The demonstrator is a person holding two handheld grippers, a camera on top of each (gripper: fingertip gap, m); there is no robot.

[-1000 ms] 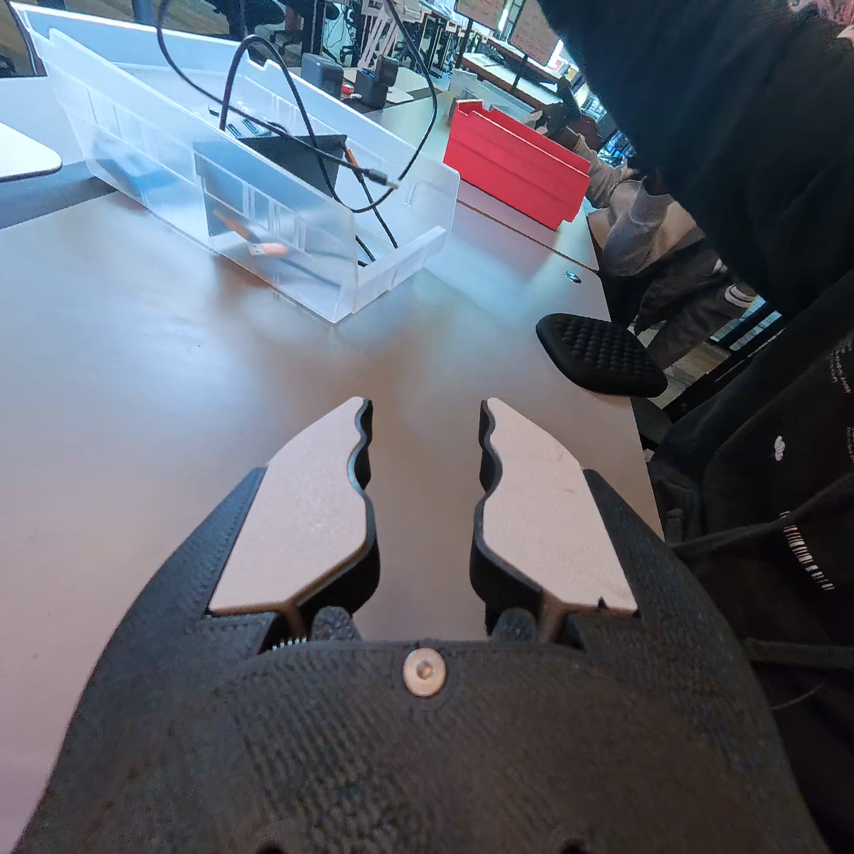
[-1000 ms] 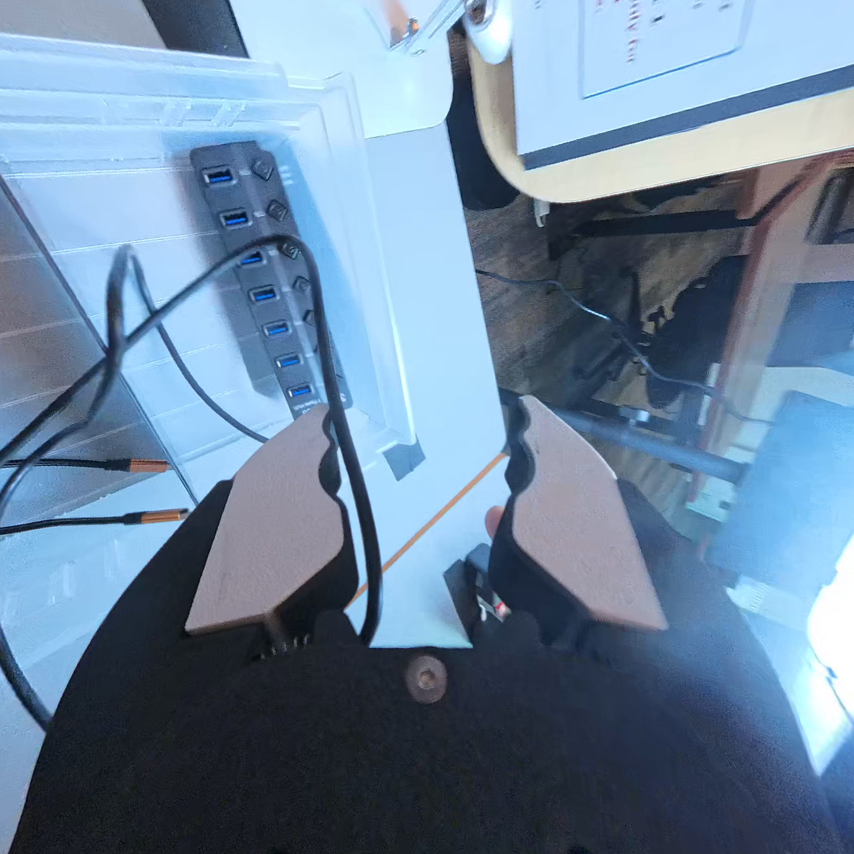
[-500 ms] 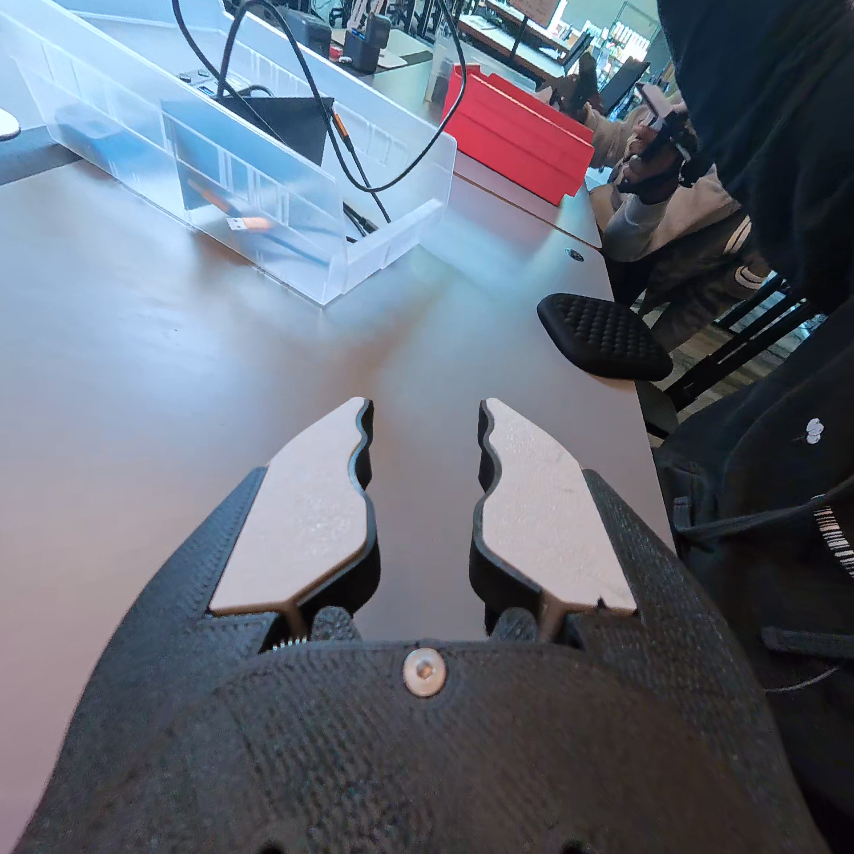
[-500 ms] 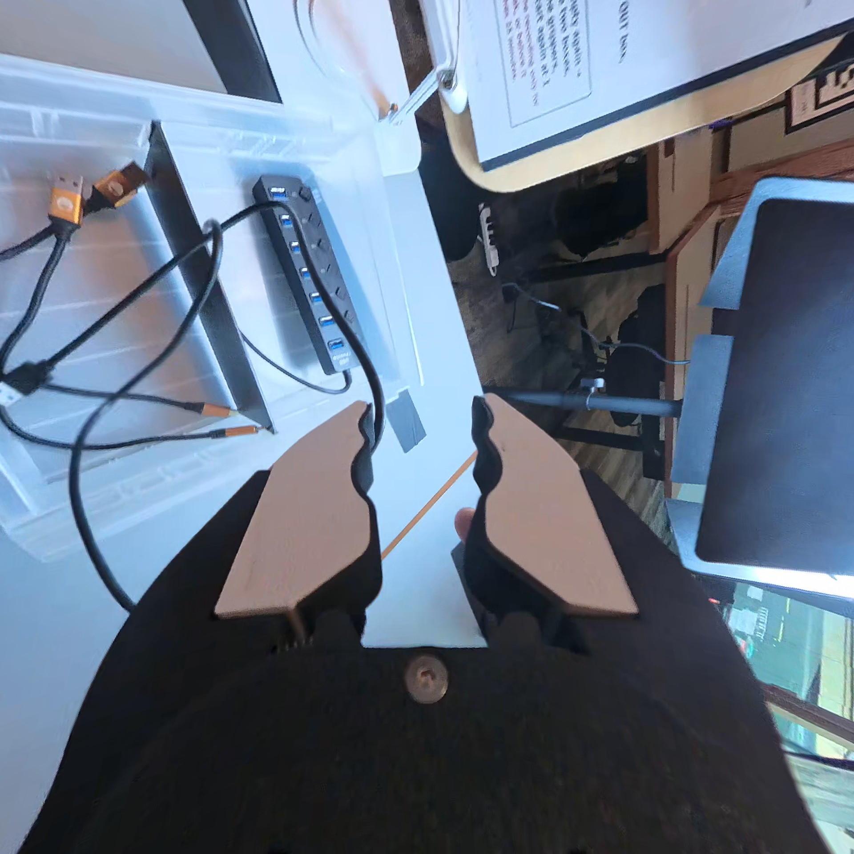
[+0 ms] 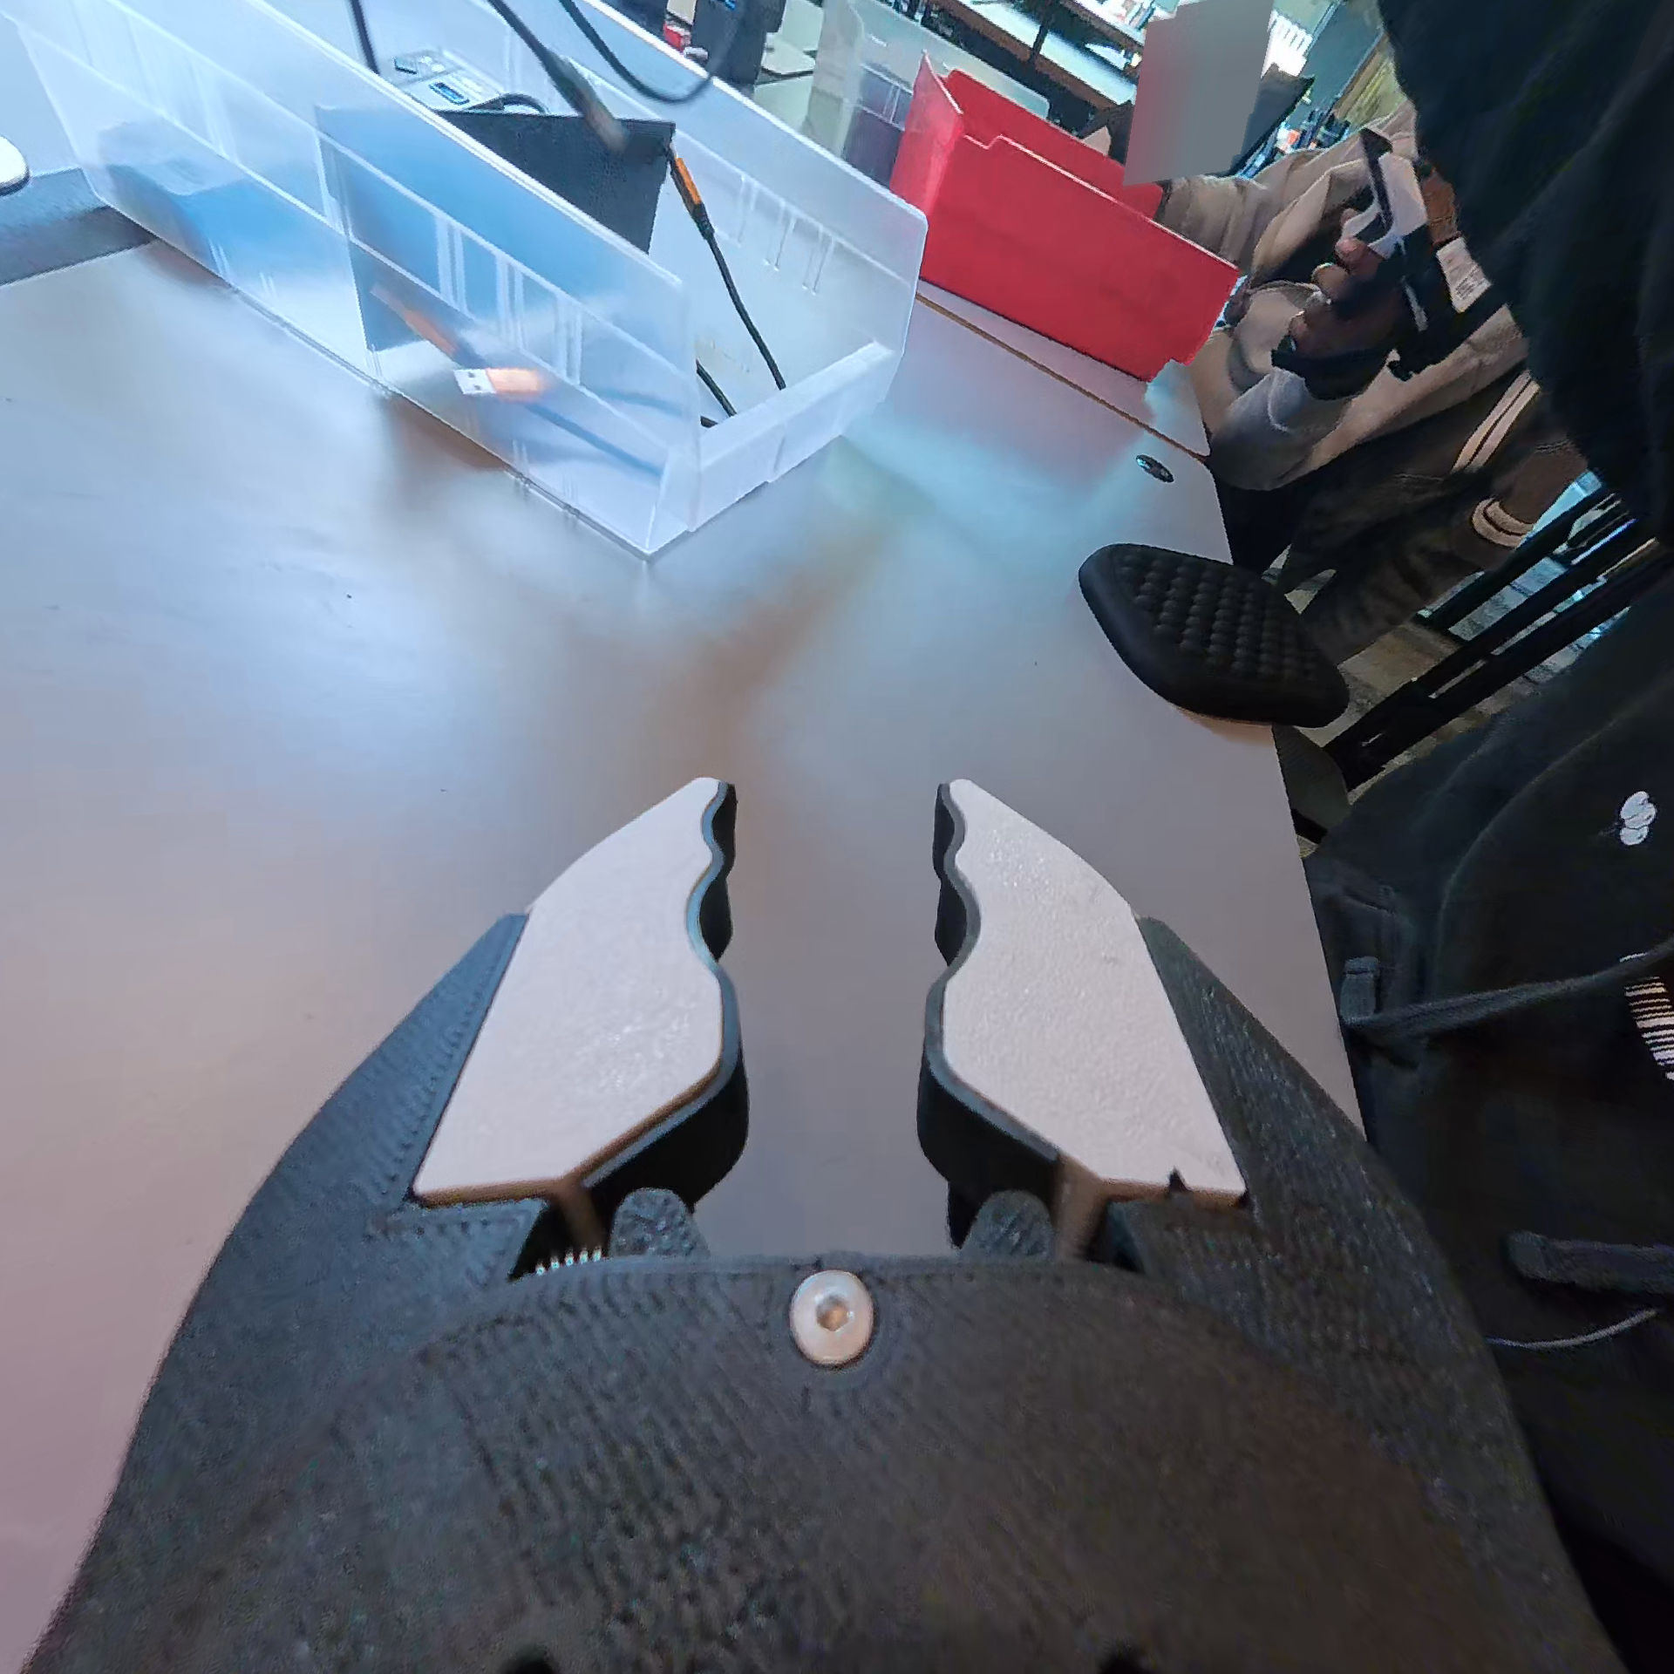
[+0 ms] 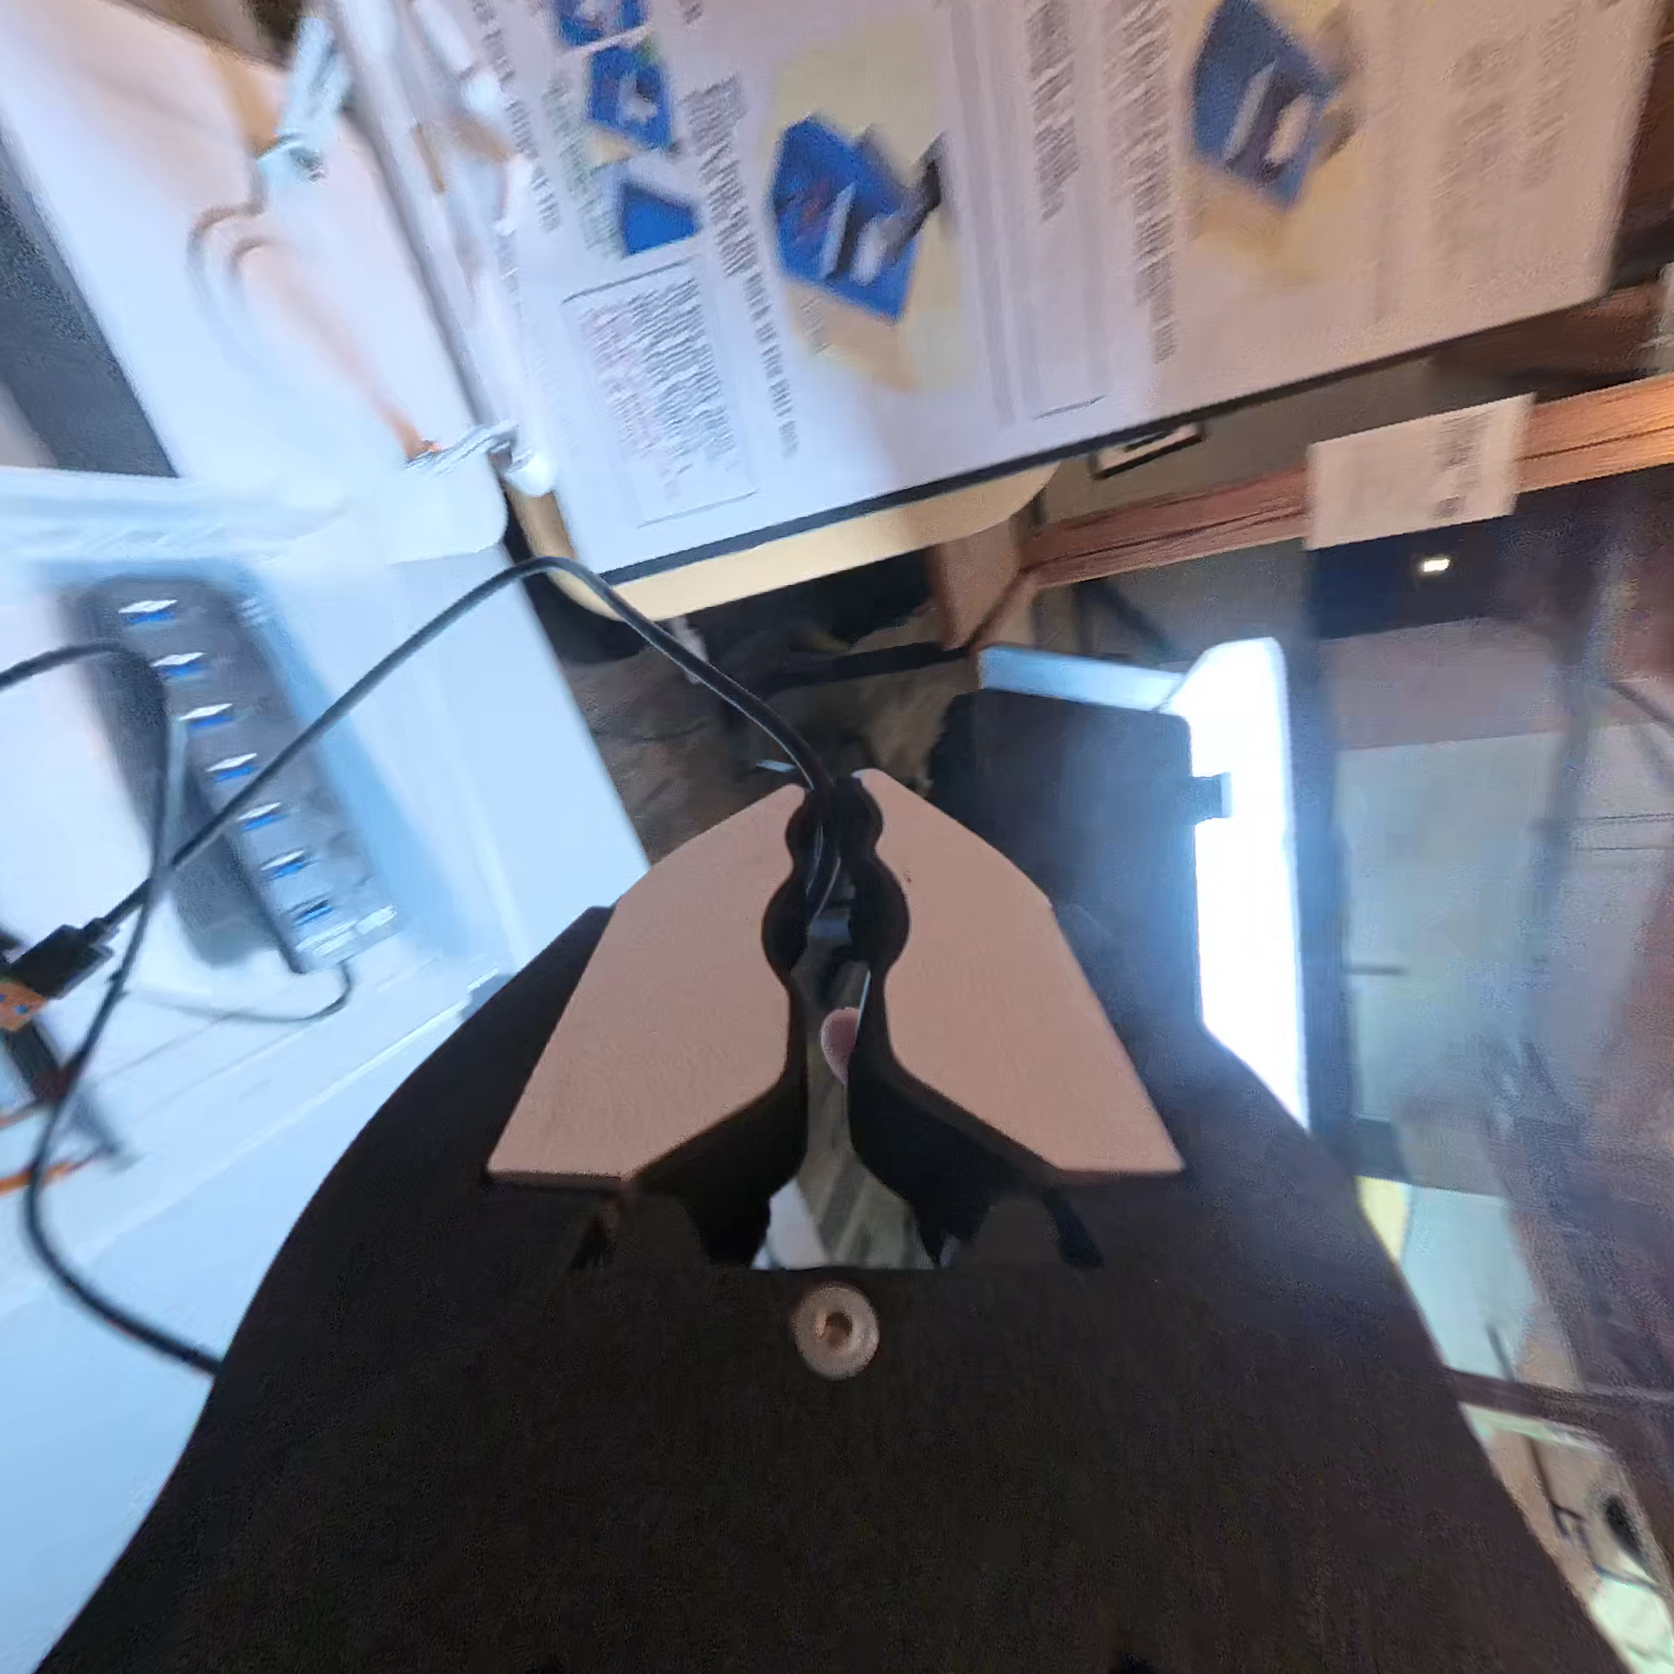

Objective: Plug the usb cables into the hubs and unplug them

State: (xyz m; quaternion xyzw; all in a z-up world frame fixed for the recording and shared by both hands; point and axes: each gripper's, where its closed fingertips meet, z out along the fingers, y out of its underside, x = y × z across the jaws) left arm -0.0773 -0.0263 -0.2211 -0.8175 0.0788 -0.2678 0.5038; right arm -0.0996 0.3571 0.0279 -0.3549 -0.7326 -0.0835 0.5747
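Note:
My right gripper (image 6: 838,797) is shut on a black USB cable (image 6: 453,625), which loops up and left from the fingertips toward the clear bin. A dark USB hub (image 6: 245,788) with several blue ports lies in that bin, left of the gripper. An orange-tipped plug (image 6: 18,1010) shows at the far left edge. My left gripper (image 5: 833,797) is open and empty, low over the table, well short of the clear bin (image 5: 507,299). An orange USB plug (image 5: 503,380) and black cables (image 5: 734,299) lie inside the bin.
A red bin (image 5: 1042,235) stands behind the clear one. A black chair armrest (image 5: 1205,634) sits at the table's right edge, with a seated person (image 5: 1341,299) beyond. A printed sheet on a board (image 6: 906,226) and a lit screen (image 6: 1250,861) lie past the right gripper. The tips of one gripper are about 45 cm away from the tips of the other. About 25 cm separates my left fingertips from the orange USB plug (image 5: 503,380).
My right gripper has closed on the black cable and lifted it, swinging the view up and right. My left gripper has crept slightly toward the clear bin, still open.

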